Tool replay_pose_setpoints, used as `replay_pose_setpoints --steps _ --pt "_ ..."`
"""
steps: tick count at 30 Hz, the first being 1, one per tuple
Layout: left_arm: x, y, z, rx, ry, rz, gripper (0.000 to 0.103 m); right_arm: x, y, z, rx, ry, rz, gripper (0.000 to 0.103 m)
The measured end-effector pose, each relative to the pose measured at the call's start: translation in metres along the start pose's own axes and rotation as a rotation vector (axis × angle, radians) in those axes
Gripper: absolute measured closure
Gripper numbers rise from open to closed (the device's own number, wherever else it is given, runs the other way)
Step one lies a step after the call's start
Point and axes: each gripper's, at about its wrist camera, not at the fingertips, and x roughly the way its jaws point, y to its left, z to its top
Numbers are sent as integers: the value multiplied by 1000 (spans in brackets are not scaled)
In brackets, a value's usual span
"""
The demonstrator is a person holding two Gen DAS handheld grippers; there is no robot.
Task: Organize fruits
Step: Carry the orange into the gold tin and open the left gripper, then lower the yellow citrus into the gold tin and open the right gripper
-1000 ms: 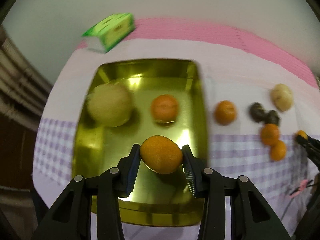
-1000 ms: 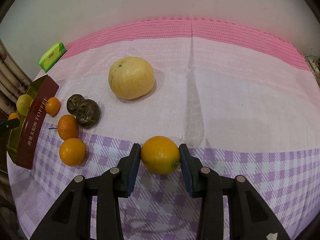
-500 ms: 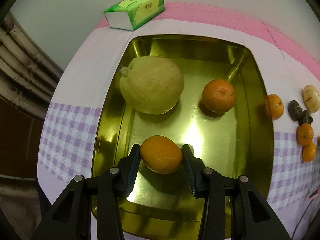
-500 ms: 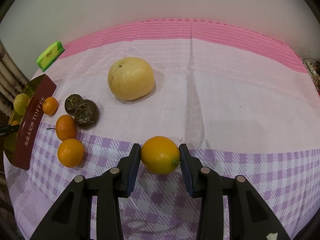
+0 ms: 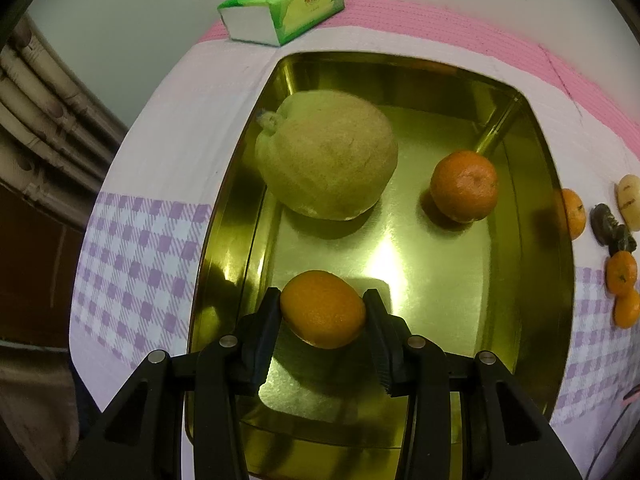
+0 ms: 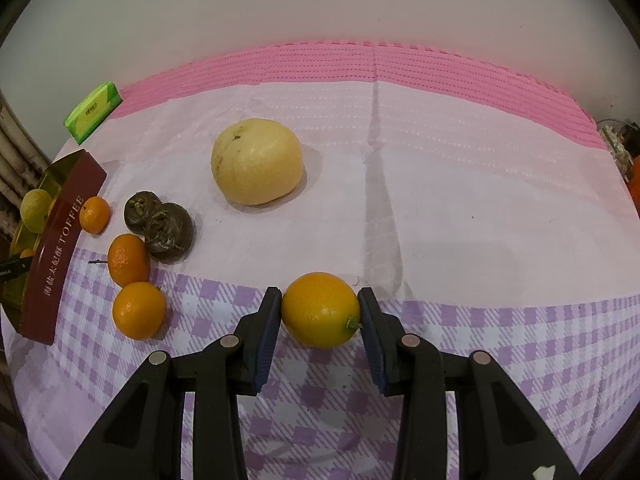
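Fruit is clamped in both claws: the left gripper (image 5: 323, 309) pinches a mandarin (image 5: 322, 309) above the gold tin (image 5: 558, 288), and the right gripper (image 6: 319, 310) squeezes an orange (image 6: 320, 310) over the checked cloth (image 6: 520, 336). Beyond, a loose mandarin (image 5: 464, 186) and big pale pomelo (image 5: 326, 164) sit inside the tin. Farthest off lies a green tissue pack (image 5: 284, 8).
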Motion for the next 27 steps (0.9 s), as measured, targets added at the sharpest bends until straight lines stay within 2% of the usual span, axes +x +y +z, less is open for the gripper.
replay_pose_setpoints --steps 8,12,17,20,24,27 --pt "1 4 1 -18 8 -16 60 -15 15 12 -25 -26 11 67" --pt "-4 9 1 -33 4 -39 56 -25 40 24 -72 -53 42 67" --pt "-22 11 -1 -35 -49 -58 43 -32 93 37 -159 -68 122 67" --pt "-37 13 -2 -32 -94 -57 41 -32 131 42 -218 -68 189 67" --pt "-58 22 -6 -52 -170 1 40 -30 183 45 -315 -61 263 67" --pt "-64 37 -9 -106 -189 31 39 -25 221 44 -387 -56 306 67"
